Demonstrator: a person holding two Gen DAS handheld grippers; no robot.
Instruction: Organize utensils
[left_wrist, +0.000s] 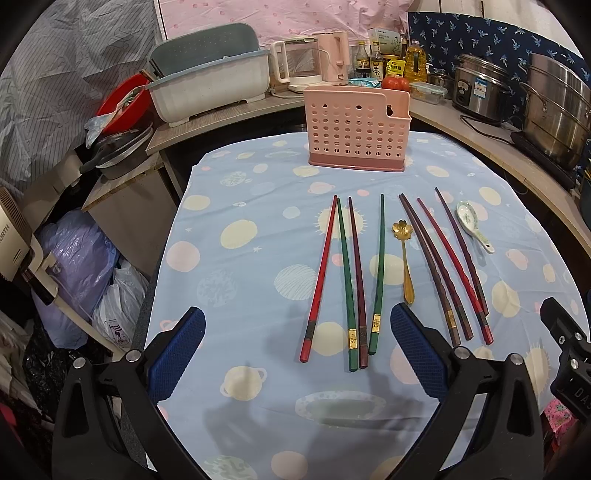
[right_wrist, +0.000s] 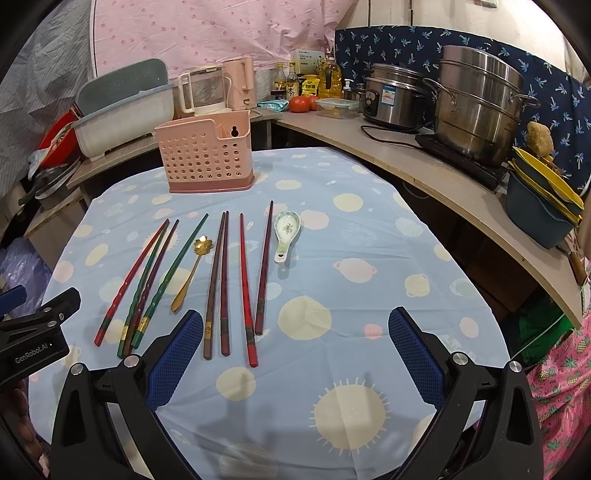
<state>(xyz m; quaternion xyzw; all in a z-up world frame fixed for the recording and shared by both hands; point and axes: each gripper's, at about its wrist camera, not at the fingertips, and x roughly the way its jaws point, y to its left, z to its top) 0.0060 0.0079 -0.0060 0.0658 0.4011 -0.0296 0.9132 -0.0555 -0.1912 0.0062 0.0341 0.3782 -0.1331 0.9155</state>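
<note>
Cluttered kitchen corner: counter at the back with a steel steamer pot (right_wrist: 476, 107), a rice cooker (right_wrist: 395, 98) and a dish tub (left_wrist: 207, 88); work surface is a table under a blue planet-print cloth (right_wrist: 369, 295).

Task items all sit on the cloth, none stowed yet. Pink perforated holder (left_wrist: 357, 129) stands upright at the far edge. Eight chopsticks (left_wrist: 378, 273) lie roughly parallel, tips toward the holder, in red, green and dark brown. Gold flower spoon (left_wrist: 404, 258) lies between the green stick and the brown pair; ceramic soup spoon (left_wrist: 472, 225) lies just beside the rightmost stick.

Left gripper (left_wrist: 295, 350) hovers low with its jaws spread wide, holding nothing, over the butt ends of the left group. Right gripper (right_wrist: 295, 354) is likewise spread and empty, near the right group's butts.

Likely first pick: take one stick near the thick end, where there is some clearance from its neighbours. The left three crowd together, so a pinch there risks dragging two.

Hard to tell: the holder's inner dividers and whether it is empty. The left sticks may be touching or crossing.
</note>
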